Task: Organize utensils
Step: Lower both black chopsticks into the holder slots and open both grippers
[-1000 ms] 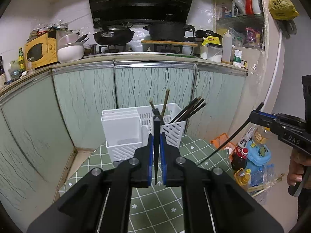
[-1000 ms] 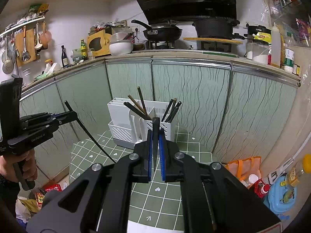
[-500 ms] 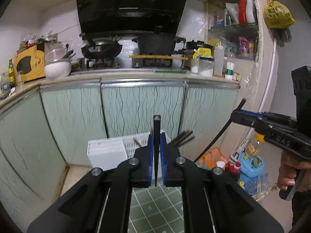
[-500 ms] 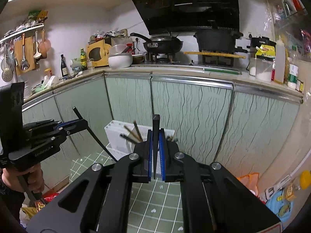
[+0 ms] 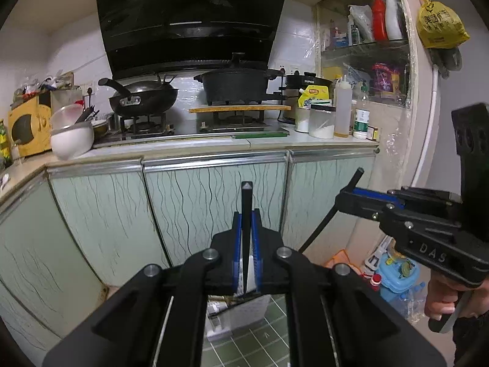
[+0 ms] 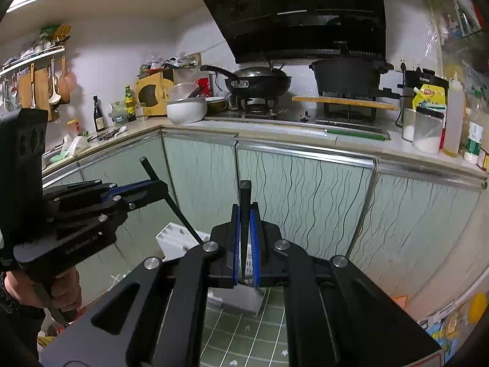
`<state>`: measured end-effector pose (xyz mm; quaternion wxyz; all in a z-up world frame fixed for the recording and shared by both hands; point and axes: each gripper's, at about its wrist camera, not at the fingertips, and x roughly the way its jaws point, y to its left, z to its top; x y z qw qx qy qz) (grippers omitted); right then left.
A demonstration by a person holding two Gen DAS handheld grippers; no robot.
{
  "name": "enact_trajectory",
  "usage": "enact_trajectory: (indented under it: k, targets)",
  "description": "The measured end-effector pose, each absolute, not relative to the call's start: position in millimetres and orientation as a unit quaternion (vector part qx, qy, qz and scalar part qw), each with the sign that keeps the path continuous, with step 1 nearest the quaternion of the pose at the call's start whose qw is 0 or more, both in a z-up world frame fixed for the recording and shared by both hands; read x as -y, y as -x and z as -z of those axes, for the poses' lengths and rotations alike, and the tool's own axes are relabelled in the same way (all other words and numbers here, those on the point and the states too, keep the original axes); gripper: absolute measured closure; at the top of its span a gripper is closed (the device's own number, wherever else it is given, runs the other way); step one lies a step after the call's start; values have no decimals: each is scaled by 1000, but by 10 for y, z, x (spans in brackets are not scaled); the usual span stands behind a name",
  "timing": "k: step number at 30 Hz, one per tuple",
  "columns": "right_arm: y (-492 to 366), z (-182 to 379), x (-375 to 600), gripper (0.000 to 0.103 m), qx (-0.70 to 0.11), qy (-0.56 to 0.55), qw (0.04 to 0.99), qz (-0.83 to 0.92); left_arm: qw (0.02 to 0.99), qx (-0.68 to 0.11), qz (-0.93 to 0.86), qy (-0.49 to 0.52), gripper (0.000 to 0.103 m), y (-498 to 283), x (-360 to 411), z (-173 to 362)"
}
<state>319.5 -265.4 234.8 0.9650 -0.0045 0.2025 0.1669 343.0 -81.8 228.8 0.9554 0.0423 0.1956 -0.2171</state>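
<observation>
Left wrist view: the left gripper (image 5: 246, 244) is clenched on a black chopstick (image 5: 246, 211) standing upright between its blue pads, tip pointing down.
Left wrist, holder: only a white corner of the utensil holder (image 5: 244, 309) shows below the jaws, on the green checked tablecloth (image 5: 259, 345).
Left wrist, neighbour: the right gripper (image 5: 348, 197), carried in a person's hand (image 5: 443, 299), grasps a second black chopstick (image 5: 330, 211) that slants down and to the left.
Left wrist, backdrop: a kitchen counter (image 5: 214, 150) with a wok (image 5: 143, 99) fills the far wall.

Right wrist view: the right gripper (image 6: 245, 241) is clamped on its chopstick (image 6: 245, 205), also upright.
Right wrist, holder: the white utensil holder (image 6: 174, 238) sits low, largely hidden behind the jaws.
Right wrist, neighbour: the left gripper (image 6: 152, 185) shows at left, its chopstick (image 6: 171, 202) angled toward the holder.

Step in hand: likely carrying both chopsticks to a compartment.
Doing it well: dip each gripper until the holder's openings are in sight, keep the sticks near vertical, lower one at a time so the slanted sticks do not cross, and unclench only once a tip is inside.
</observation>
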Motion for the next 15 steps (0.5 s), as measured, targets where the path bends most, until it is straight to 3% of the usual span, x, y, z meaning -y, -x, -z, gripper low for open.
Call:
enact_trajectory:
  k: [8, 15]
  targets:
    - [-3577, -2385, 2605, 97, -202, 19, 964, -172, 952, -215, 210, -61, 95, -3804, 837, -2172]
    - [-3801, -2083, 2536, 97, -219, 27, 958, -183, 947, -237, 212, -50, 95, -3993, 824, -1877]
